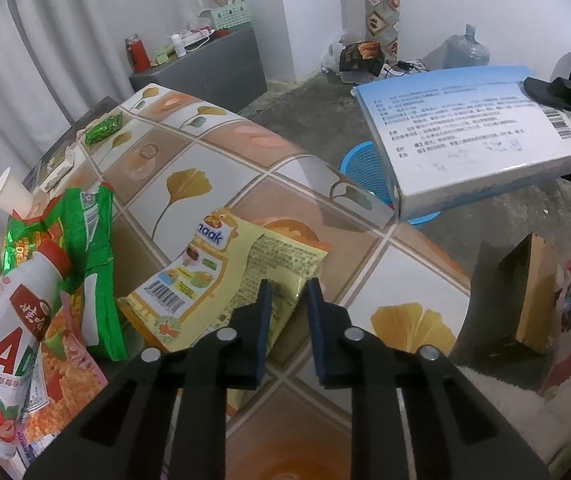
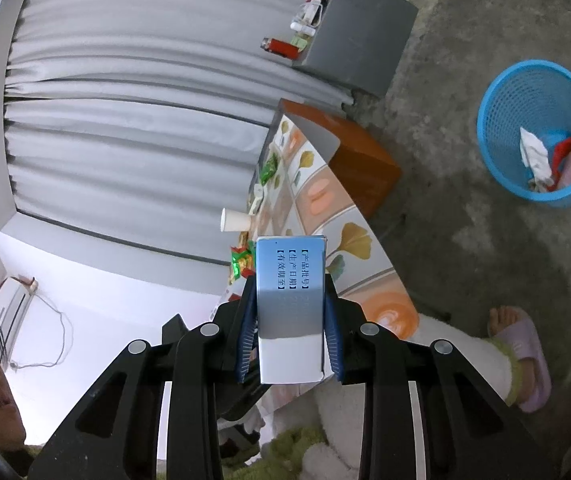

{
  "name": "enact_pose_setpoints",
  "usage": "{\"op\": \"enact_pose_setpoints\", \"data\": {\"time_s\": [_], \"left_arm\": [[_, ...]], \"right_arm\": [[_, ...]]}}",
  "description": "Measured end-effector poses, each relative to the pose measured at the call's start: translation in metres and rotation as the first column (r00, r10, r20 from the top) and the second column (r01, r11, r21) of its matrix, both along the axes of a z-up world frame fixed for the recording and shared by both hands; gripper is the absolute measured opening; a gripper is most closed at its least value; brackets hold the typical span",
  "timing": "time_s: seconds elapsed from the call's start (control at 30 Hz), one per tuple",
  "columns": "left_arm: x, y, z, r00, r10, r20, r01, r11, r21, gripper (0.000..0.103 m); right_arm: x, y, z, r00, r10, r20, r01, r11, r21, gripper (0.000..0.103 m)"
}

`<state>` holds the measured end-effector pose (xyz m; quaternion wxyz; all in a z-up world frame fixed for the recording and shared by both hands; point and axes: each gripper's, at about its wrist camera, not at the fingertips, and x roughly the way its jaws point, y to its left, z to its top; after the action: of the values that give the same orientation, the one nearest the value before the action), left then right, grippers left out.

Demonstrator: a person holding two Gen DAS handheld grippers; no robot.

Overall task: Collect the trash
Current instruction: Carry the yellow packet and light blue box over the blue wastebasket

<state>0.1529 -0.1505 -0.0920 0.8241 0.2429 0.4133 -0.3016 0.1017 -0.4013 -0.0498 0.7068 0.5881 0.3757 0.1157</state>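
A yellow snack wrapper (image 1: pixel 213 276) lies flat on the tiled table (image 1: pixel 221 148). My left gripper (image 1: pixel 288 292) hovers low over the wrapper's near right corner. Its jaws stand narrow, with that corner in the gap and the pads not pressing on it. A blue and white carton (image 1: pixel 469 136) hangs in the air right of the table, above a blue mesh basket (image 1: pixel 359 164). My right gripper (image 2: pixel 290 280) is shut on the carton's (image 2: pixel 289 308) end. The basket (image 2: pixel 501 80) stands on the concrete floor and holds some crumpled trash.
Left on the table lie a green wrapper (image 1: pixel 93 236), a white strawberry-print bottle (image 1: pixel 9 328), a paper cup (image 1: pixel 11 194) and a small green packet (image 1: pixel 103 128). A grey cabinet (image 1: pixel 205 68) stands behind. A person's slippered foot (image 2: pixel 521 344) is near the table.
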Motion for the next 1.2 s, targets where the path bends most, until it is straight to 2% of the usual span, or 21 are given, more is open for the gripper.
{"op": "enact_pose_setpoints", "data": {"time_s": [0.4,0.63,0.83,1.07,1.2], "left_arm": [[0.0,0.008,0.009,1.0,0.014,0.011,-0.014,0.999,-0.044,0.006],[0.001,0.024,0.03,0.999,0.039,0.029,-0.035,0.99,-0.135,0.004],[-0.001,0.032,0.051,0.997,0.051,0.064,-0.039,0.983,-0.181,0.004],[-0.007,0.04,0.075,0.995,0.044,0.088,-0.019,0.962,-0.274,0.003],[-0.009,0.038,0.081,0.995,0.031,0.098,-0.002,0.958,-0.285,0.003]], "right_arm": [[-0.001,0.0,0.004,1.0,-0.005,0.007,0.005,1.0,-0.009,0.028],[0.0,-0.002,0.011,1.0,-0.022,0.02,0.023,0.999,-0.023,0.028],[-0.001,-0.003,0.014,0.999,-0.038,0.032,0.039,0.999,-0.022,0.028],[-0.001,-0.002,0.017,0.998,-0.06,0.024,0.061,0.998,-0.023,0.028],[-0.008,-0.004,0.021,0.995,-0.087,0.039,0.088,0.996,-0.022,0.028]]}}
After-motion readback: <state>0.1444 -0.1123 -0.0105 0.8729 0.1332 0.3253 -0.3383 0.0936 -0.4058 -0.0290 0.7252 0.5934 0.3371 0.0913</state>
